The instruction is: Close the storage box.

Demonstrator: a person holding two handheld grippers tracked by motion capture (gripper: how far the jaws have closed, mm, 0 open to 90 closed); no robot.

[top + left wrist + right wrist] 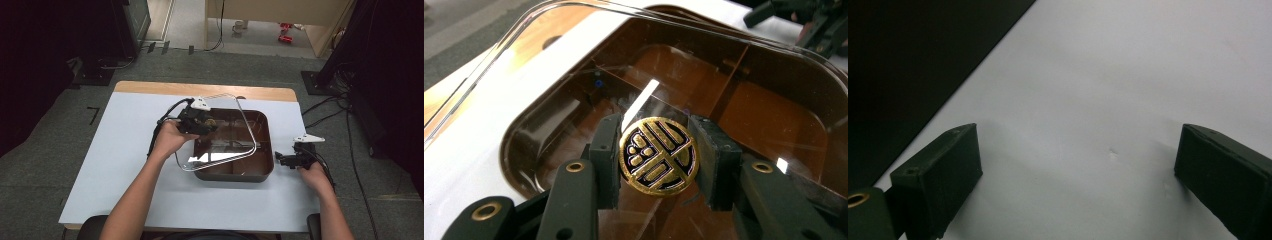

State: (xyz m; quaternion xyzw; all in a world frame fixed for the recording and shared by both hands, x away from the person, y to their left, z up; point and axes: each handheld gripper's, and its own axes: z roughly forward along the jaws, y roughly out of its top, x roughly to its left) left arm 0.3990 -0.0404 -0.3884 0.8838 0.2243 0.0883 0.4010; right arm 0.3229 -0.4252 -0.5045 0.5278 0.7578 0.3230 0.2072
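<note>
While the person's forearms came up from the bottom edge of the high view, the right gripper (291, 160) rested at the lower right on the pale blue-white table cover (125, 190), just beside the tray; its own view showed both black jaws spread wide over bare cover with nothing between them, probably parked to keep clear. Nearer the middle of the frame sat the dark brown, rounded-square plastic tray with inner dividers (265, 172). Over it, tilted and offset toward the left, hung the clear plastic lid (220, 160), seemingly being carried to or from the tray. The left gripper (202, 122) was clamped on the round black-and-gold knob (658, 156) at the lid's centre, the pads pressing either side, which let the lid be lifted without touching its rim. Beyond lay grey floor.
</note>
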